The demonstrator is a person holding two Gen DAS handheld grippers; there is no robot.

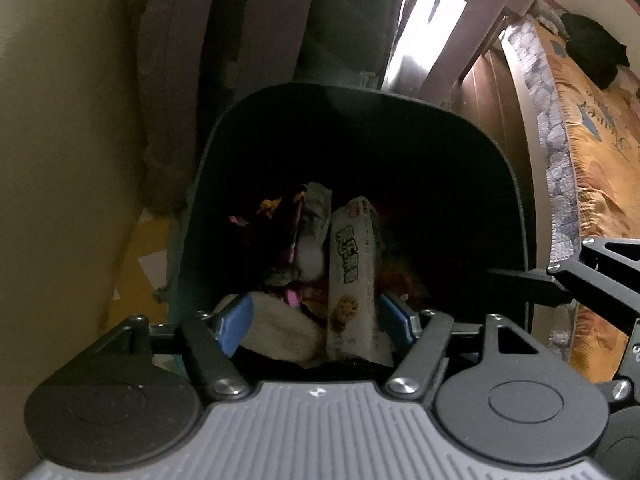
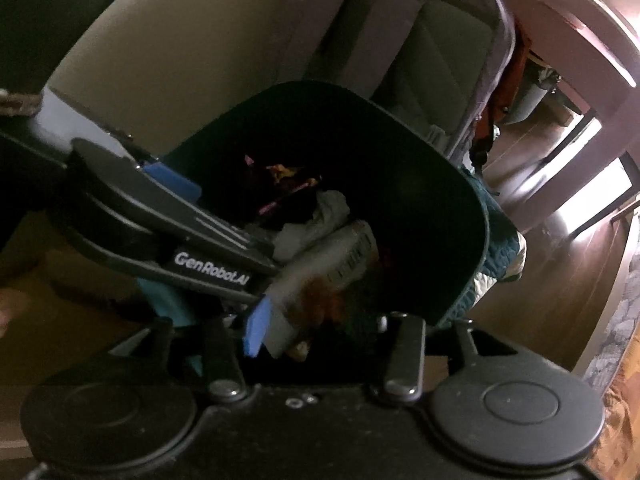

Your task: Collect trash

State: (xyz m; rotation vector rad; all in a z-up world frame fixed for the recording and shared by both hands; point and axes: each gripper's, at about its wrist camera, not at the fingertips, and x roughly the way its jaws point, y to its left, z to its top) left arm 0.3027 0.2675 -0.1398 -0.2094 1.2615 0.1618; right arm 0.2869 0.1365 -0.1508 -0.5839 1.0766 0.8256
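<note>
Place: a home bedroom.
Evidence: bed with an orange patterned quilt, wooden floor, cream wall, dark waste bin beside the bed.

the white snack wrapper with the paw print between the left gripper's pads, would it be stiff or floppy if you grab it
Probably floppy and light: the white snack wrapper looks like thin, creased film standing loosely in the dark bin. It may crumple or slip rather than lift cleanly, since it leans on other soft trash. The left gripper stands open around it.
</note>
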